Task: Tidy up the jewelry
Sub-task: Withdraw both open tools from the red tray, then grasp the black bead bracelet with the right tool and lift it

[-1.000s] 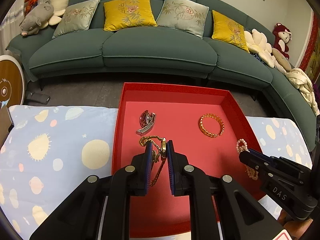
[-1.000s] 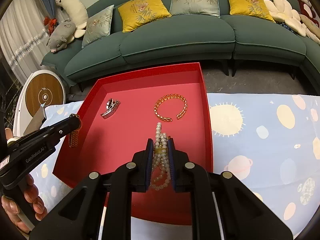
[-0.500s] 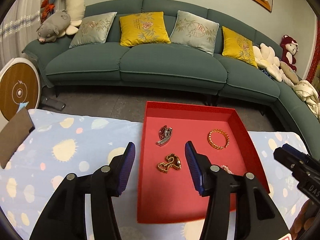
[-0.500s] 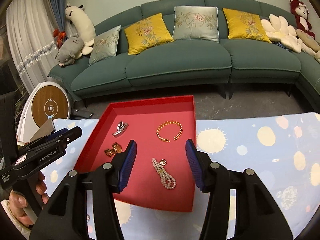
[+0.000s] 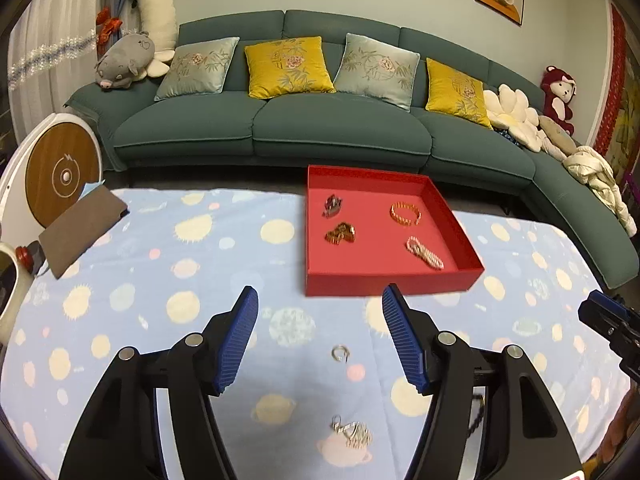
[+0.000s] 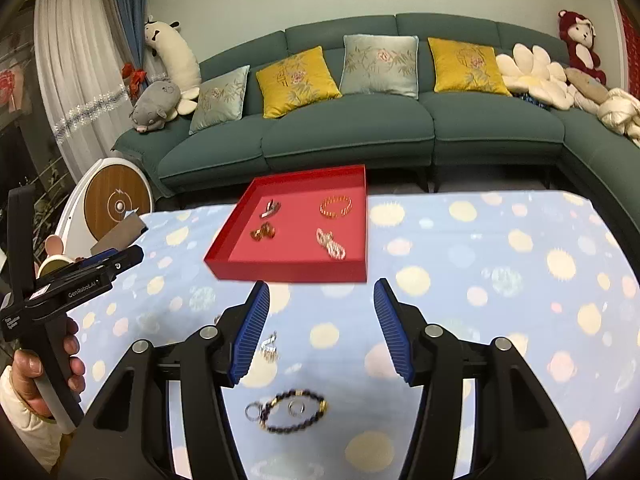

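Left gripper jaws opening, nothing between them, right gripper jaws opening too, empty, red tray on blue spotted cloth, holding watch, gold chain, gold bracelet, pearl necklace, small ring and dark bead bracelet lying on the cloth near the grippers.

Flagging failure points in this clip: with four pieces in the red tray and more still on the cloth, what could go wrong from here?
1. The silver ring is tiny and flat on the cloth; the left gripper, jaws opening and empty, may pinch fabric instead.
2. The bead bracelet encircles a small ring; the right gripper could drag both.
3. The tray is filling up; new drops may tangle with the pearls.
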The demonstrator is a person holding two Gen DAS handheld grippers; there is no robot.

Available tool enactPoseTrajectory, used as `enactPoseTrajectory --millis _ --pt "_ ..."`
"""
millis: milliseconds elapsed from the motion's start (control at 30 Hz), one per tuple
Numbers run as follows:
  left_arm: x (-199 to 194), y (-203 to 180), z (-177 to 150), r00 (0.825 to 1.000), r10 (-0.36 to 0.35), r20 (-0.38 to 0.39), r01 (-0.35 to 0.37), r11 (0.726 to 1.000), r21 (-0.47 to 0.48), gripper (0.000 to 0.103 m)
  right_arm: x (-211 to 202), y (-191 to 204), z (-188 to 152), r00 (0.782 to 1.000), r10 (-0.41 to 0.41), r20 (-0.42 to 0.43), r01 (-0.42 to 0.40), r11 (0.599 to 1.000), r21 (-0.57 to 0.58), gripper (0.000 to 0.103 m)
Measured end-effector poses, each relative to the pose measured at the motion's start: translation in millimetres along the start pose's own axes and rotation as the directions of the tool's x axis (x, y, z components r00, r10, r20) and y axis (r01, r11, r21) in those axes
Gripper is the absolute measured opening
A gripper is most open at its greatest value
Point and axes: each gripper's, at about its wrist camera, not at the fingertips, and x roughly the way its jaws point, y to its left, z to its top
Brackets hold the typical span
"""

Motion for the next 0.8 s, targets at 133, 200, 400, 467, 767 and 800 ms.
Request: enactPoseTrajectory --millis 133,200,400,467,767,800 --pt "1 3 -42 0.997 -0.007 -0.083 0.006 1.000 -0.011 0.062 7 1 -47 0.995 0.016 -0.096 -0.010 0.998 0.064 0.052" --pt "2 6 -58 0.994 -0.012 -0.106 0.011 1.000 -0.010 0.062 12 2 -67 0.990 0.022 -0.142 -0.010 0.996 0.086 0.052" --pt "5 17 -88 0.989 -0.049 -0.139 0.042 0.998 -0.054 0.062 26 5 -86 0.984 -0.031 -0.173 0.043 0.997 0.070 0.042" --pt "9 19 -94 0.989 -0.032 -0.145 0.026 0.999 -0.045 0.062 33 2 -91 0.981 -0.050 -0.187 0.064 0.996 0.068 0.039" --pt "22 20 -104 0.984 -0.016 -0.179 0.011 1.000 -0.027 0.062 63 2 -95 0.971 -0.084 -0.225 0.098 0.994 0.053 0.033" --pt "24 19 -106 0.983 -0.013 -0.185 0.009 1.000 -0.022 0.062 67 3 -96 0.969 -0.094 -0.228 0.106 0.994 0.041 0.033"
